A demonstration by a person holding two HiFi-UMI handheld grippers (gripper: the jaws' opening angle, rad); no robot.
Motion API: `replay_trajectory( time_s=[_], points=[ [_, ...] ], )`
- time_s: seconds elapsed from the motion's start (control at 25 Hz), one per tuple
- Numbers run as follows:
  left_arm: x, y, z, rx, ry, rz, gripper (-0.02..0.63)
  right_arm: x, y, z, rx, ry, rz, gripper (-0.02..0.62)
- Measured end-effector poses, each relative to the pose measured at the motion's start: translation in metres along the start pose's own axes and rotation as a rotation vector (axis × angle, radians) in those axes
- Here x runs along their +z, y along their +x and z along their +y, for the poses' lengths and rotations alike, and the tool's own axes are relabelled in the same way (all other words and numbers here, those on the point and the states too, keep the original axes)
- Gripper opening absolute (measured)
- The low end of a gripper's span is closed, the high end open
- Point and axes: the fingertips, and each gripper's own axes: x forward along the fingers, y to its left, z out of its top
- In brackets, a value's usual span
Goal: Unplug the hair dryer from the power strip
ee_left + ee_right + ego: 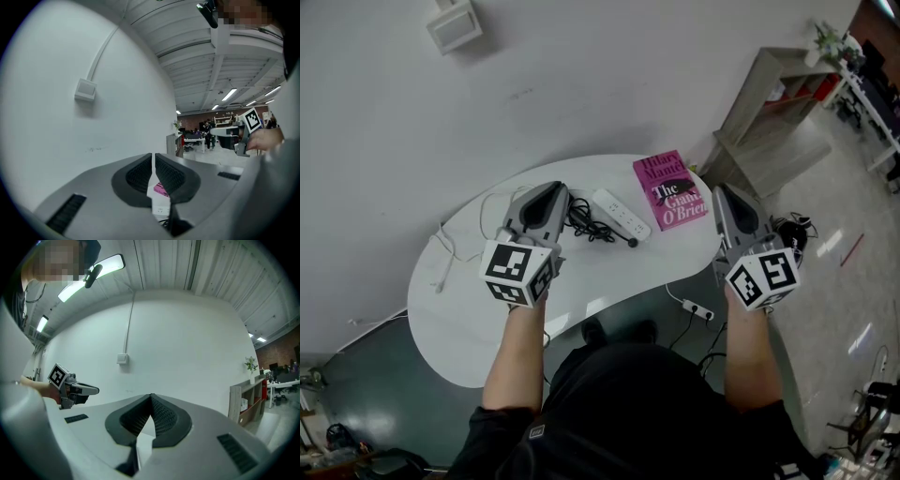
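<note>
A white plastic power strip (621, 214) lay with the coiled black dryer cord (591, 228) just left of it. Over that cord, the left gripper (554, 191) stood a slit apart, empty. Right of the strip, the right gripper (724, 191) was pressed together. Pinning the strip first, then unplugging straight out, seemed wise.

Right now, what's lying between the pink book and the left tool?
In the head view, the white power strip and a black cord lie between them.

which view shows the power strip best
The head view: the whole white power strip lies on the table beside the pink book, a black cord by it. The left gripper view catches only a white sliver of it; the right gripper view shows none.
</note>
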Motion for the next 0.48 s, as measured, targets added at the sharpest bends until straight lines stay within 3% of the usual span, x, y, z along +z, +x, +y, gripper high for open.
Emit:
replay_trajectory(
  time_s=[0.48],
  points=[
    [-0.0082,0.0019,0.0014,-0.02,-0.012,0.004,0.031,-0.0078,0.0087,0.0078,0.003,0.012,0.015,0.034]
  ],
)
